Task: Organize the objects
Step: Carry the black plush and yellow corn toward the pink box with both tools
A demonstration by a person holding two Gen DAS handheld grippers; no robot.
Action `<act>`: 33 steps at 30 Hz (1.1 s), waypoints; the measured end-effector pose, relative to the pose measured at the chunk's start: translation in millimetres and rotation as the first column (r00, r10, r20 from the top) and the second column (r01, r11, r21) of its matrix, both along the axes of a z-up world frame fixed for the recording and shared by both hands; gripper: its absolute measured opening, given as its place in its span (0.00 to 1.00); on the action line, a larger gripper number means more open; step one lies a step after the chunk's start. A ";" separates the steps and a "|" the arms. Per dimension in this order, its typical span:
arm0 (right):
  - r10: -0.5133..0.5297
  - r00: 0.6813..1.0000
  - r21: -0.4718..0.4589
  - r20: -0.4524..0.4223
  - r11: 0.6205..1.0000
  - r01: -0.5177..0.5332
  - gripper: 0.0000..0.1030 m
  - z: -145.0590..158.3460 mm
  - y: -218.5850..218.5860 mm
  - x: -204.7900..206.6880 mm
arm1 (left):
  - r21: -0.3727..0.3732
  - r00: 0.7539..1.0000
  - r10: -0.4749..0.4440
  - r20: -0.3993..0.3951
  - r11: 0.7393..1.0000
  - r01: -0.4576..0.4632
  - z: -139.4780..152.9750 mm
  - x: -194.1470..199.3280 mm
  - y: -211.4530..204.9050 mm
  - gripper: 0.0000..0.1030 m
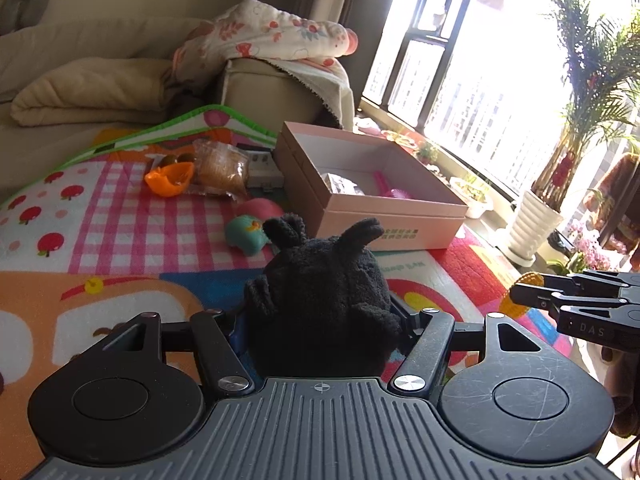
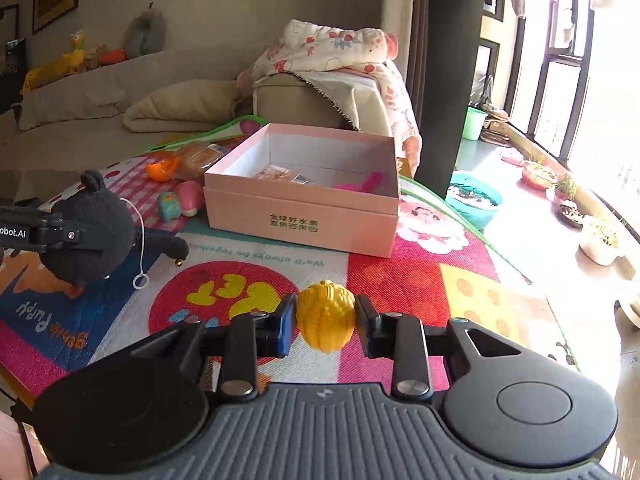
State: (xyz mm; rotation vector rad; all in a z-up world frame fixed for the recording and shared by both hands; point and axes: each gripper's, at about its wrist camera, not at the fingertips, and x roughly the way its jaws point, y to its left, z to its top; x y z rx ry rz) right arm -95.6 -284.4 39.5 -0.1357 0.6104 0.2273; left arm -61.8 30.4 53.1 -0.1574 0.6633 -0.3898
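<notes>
A beige sofa (image 2: 100, 92) carries a folded cream blanket (image 2: 180, 110) and a floral quilt (image 2: 336, 46) (draped over its armrest), while a potted palm (image 1: 592, 92) and a green bucket (image 2: 475, 123) stand by the window (image 1: 480, 80).

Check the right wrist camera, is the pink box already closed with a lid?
No, the pink box stands open on the play mat, and its white inside with a few items is visible from above.

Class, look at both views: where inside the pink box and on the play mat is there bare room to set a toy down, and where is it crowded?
Free: the pink box floor's middle, between wrapped snacks and pink toy; the mat in front of the box. Crowded: left of the box, around the orange toy, bagged bread and teal toy.
</notes>
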 end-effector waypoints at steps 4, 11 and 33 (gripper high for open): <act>-0.026 0.999 0.040 0.035 0.999 0.025 0.22 8.9 -12.5 -3.1 | -0.032 0.999 -0.043 0.018 0.999 0.044 18.1 5.6 -8.9 0.68; 0.009 0.999 0.064 0.032 0.998 -0.011 0.17 -3.6 -9.7 -3.1 | -0.043 0.990 -0.037 0.137 0.998 0.043 68.9 44.4 -37.9 0.68; 0.013 0.993 0.144 -0.114 0.990 0.003 0.74 -49.3 -1.6 79.6 | -0.037 0.999 -0.045 -0.026 0.998 0.044 9.1 39.8 -24.1 0.68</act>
